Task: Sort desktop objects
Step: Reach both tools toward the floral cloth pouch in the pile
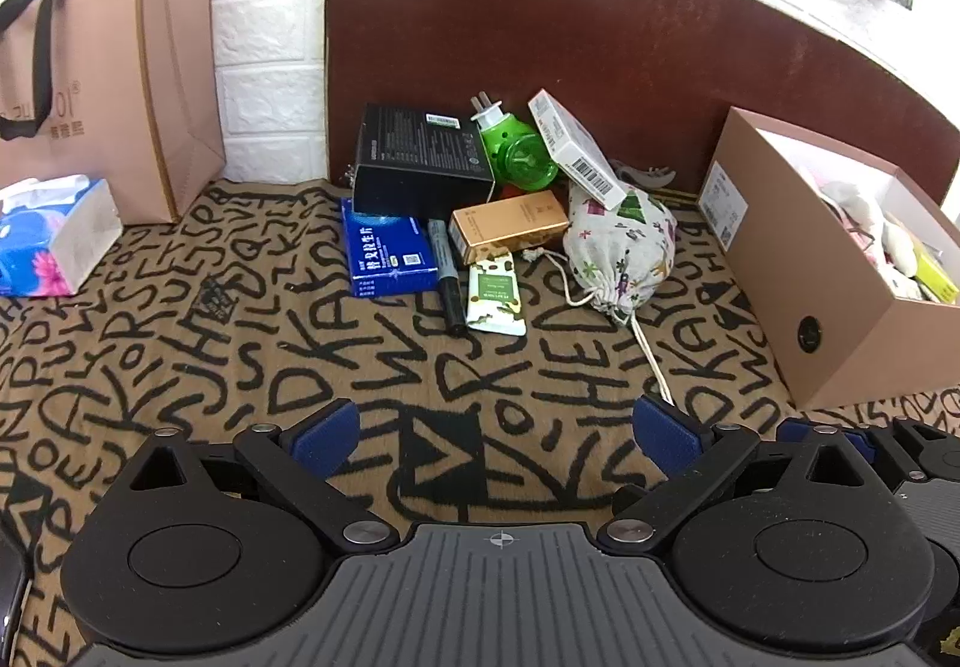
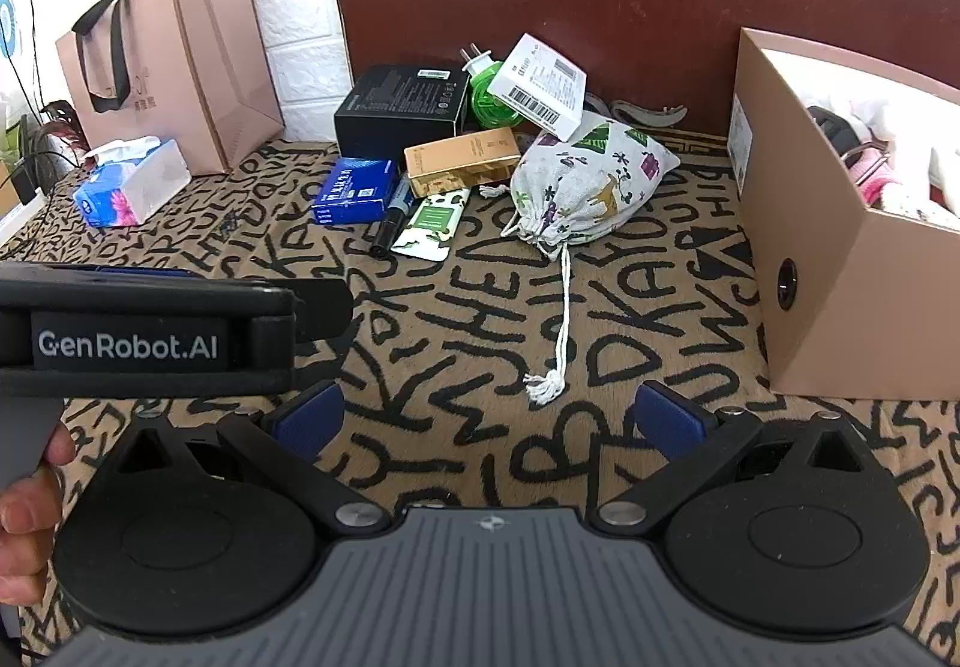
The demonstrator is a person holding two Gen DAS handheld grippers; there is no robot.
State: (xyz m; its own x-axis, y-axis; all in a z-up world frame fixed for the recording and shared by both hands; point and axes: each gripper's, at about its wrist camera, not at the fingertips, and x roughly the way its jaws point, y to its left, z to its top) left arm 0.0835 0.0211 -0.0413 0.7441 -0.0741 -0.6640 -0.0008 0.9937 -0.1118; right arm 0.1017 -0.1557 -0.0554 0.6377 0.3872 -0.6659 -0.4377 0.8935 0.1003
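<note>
A pile of objects lies at the back of the patterned cloth: a black box [image 1: 420, 156], a blue box [image 1: 387, 256], a gold box [image 1: 510, 224], a green plug-in device [image 1: 519, 150], a white box [image 1: 576, 150], a black marker [image 1: 447, 274], a green sachet [image 1: 495, 295] and a printed drawstring pouch [image 1: 621, 241]. The same pouch [image 2: 591, 181] and gold box [image 2: 461, 159] show in the right wrist view. My left gripper [image 1: 495, 427] is open and empty, well short of the pile. My right gripper [image 2: 489, 421] is open and empty, near the pouch's cord end [image 2: 545, 386].
An open pink cardboard box [image 1: 840, 271] with items inside stands at the right. A pink paper bag [image 1: 120, 78] and a tissue pack [image 1: 54, 235] stand at the left. A dark red board [image 1: 600, 36] backs the pile. The left gripper's body [image 2: 144, 331] shows beside the right one.
</note>
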